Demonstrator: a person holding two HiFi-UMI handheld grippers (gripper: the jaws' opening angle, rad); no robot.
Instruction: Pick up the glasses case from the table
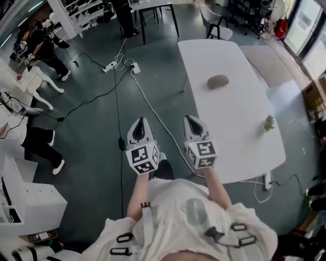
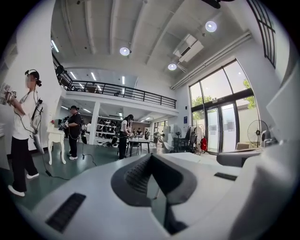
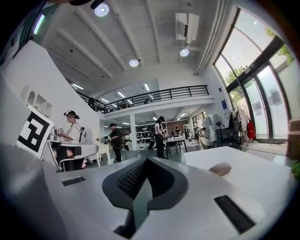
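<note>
The glasses case (image 1: 218,81) is a brown-grey oval lying on the white table (image 1: 239,142), toward its far half. In the right gripper view the glasses case (image 3: 220,168) shows ahead and to the right on the table (image 3: 262,178). Both grippers are held side by side before the table's near left corner, well short of the case. My left gripper (image 1: 141,121) hangs over the floor, jaws together and empty (image 2: 151,157). My right gripper (image 1: 190,118) is at the table's left edge, also shut with nothing in it (image 3: 146,160).
A small green plant-like thing (image 1: 269,123) stands near the table's right edge. Cables and power strips (image 1: 122,65) run across the floor to the left. Several people (image 1: 43,48) stand at the far left. A chair (image 1: 218,28) and a dark table (image 1: 153,7) stand beyond.
</note>
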